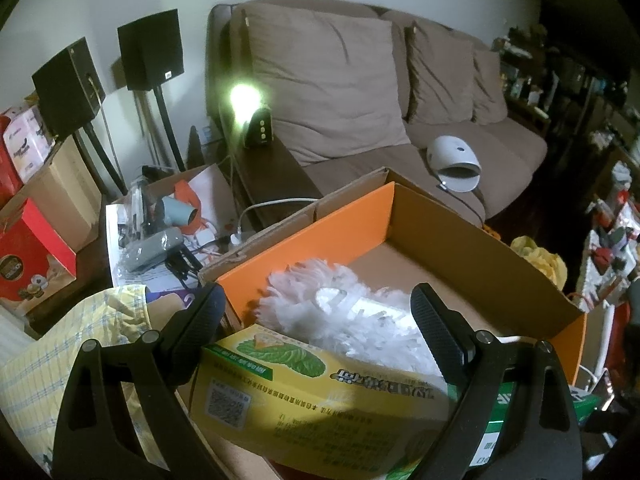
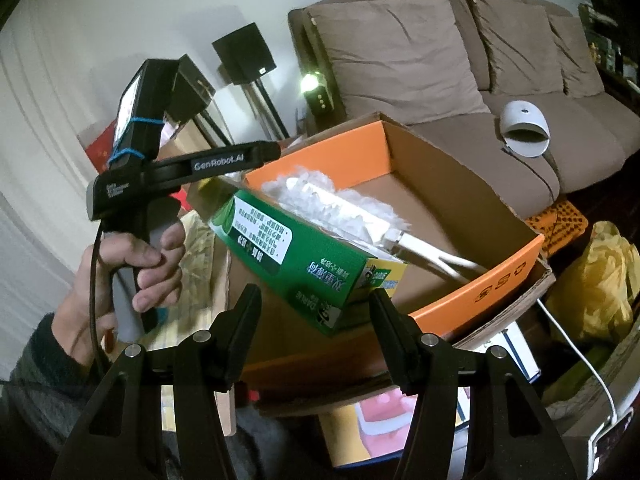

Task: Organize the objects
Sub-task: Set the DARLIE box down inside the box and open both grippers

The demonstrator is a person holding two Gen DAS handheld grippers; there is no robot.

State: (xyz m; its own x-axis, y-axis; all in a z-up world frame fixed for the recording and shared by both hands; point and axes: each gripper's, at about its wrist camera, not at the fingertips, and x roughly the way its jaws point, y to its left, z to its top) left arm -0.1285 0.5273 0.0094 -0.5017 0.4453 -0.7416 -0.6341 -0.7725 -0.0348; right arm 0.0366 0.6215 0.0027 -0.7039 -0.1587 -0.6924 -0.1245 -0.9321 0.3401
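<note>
Left wrist view. My left gripper point(image 1: 316, 320) has its fingers set wide and clamped across the short sides of the toothpaste carton point(image 1: 320, 396), a yellow-and-green box. The carton's long axis runs crosswise between my fingers, from lower left to right, and its printed face is turned up with the lettering upside down to me. It sits at the near edge of the open cardboard box point(image 1: 500, 248), which has orange flaps. Just beyond the carton, inside the box, lies a white mop head point(image 1: 340, 304). A yellow checked cloth point(image 1: 72, 352) is bunched at the left, and a hair dryer point(image 1: 180, 210) lies among clutter further back. The brown sofa point(image 1: 360, 80) carries a white domed device point(image 1: 454, 164).

Right wrist view. My right gripper point(image 2: 314, 312) has its fingers apart, held short of the carton's point(image 2: 296, 256) near green end and gripping nothing. From here the carton tilts over the near wall of the box point(image 2: 480, 280), its far end raised toward the upper left, where the left gripper, held in a hand point(image 2: 132, 276), meets it. The mop head point(image 2: 328, 196) and its white handle point(image 2: 436, 256) lie diagonally behind. A yellow bag point(image 2: 600, 276) stands to the right of the box.
</note>
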